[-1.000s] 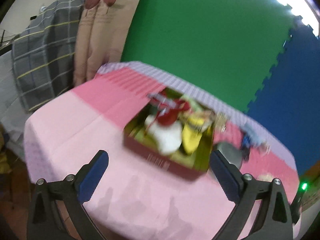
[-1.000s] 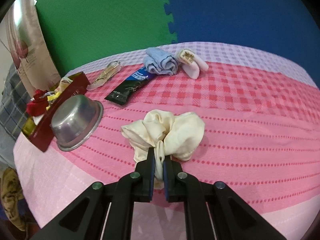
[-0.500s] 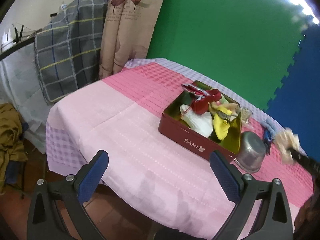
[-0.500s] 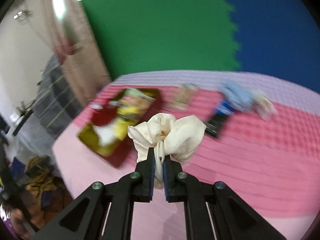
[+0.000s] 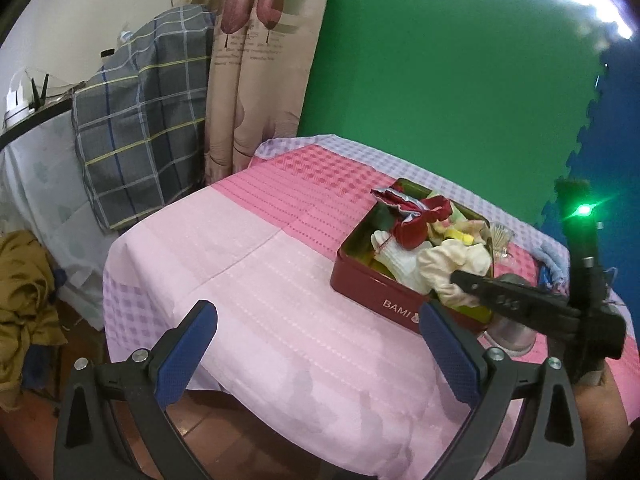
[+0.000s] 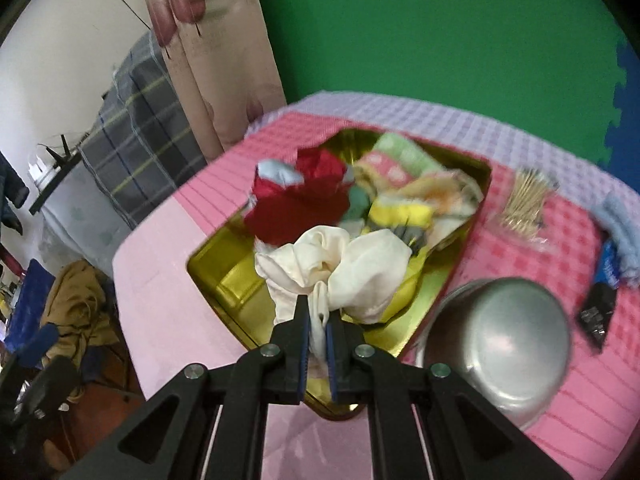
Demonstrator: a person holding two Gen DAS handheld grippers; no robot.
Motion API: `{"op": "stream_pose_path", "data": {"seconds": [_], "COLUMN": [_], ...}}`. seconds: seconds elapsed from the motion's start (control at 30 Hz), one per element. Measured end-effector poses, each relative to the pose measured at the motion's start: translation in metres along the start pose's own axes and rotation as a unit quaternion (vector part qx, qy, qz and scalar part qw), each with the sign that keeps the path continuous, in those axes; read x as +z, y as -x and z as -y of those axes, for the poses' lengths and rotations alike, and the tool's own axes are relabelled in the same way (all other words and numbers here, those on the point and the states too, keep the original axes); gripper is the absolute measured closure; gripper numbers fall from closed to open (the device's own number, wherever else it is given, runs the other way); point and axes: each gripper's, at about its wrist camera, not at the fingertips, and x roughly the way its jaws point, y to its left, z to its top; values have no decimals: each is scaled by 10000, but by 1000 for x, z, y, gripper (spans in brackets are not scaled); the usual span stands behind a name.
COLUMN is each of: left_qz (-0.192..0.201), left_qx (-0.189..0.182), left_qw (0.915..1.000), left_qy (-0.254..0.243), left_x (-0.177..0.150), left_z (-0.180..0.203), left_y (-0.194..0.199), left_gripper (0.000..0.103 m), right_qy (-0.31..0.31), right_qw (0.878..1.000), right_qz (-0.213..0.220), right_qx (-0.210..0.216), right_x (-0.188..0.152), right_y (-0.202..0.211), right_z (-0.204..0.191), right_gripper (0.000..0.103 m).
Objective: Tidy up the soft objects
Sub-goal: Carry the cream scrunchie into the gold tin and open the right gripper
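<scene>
My right gripper [image 6: 316,320] is clamped tight on a cream scrunchie [image 6: 340,268], its 2 blue-padded jaws pinching a fold of the fabric while the puffy rest of it bulges out ahead of the fingertips. I am holding it above the near end of a red tin box [image 6: 224,280] with a gold inside, which sits on a table covered by a pink checked tablecloth [image 6: 160,248]. In the left wrist view the same scrunchie [image 5: 452,264] hangs over the box [image 5: 372,292], whose side reads BAMI, with my right gripper [image 5: 460,278] reaching in from the right. The box already holds a heap of soft things: a red scrunchie [image 6: 300,204], a yellow cloth [image 6: 400,212], a green and pink cloth [image 6: 396,160] and a white knitted piece [image 5: 396,256]. Just beside the box, on the right, a steel bowl [image 6: 504,340] lies upside down. Farther back lie a clear packet of cotton swabs [image 6: 524,200], a dark sachet [image 6: 600,304] and a light blue cloth [image 6: 624,232]. My left gripper [image 5: 320,344] hangs with its jaws spread wide and nothing between them, over the table's near edge, well apart from the box.
</scene>
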Motion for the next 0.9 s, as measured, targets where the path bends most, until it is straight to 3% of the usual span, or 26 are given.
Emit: {"op": "stream_pose_path", "data": {"seconds": [0.23, 0.6, 0.67, 0.8, 0.9], "left_qz": [-187, -335, -324, -368, -403], "left_qx": [97, 218, 238, 277, 329], "left_qw": [9997, 9988, 9987, 9983, 9979], "left_qy": [-136, -274, -305, -350, -399], "left_x": [-1, -3, -3, -3, -3], "left_z": [2, 4, 5, 5, 5], "left_y": [-9, -14, -14, -18, -20], "left_gripper": [3, 3, 3, 3, 3], "right_qy": [343, 444, 370, 332, 193], "right_qw": [9989, 9980, 9985, 9987, 9994], "right_qz": [-290, -303, -306, -221, -86], "right_qx": [-149, -325, -252, -320, -271], "right_x": [-8, -4, -3, -3, -3], "right_y": [-25, -27, -26, -15, -5], "right_z": [-11, -10, -8, -9, -4], "right_gripper": [96, 92, 86, 58, 56]}}
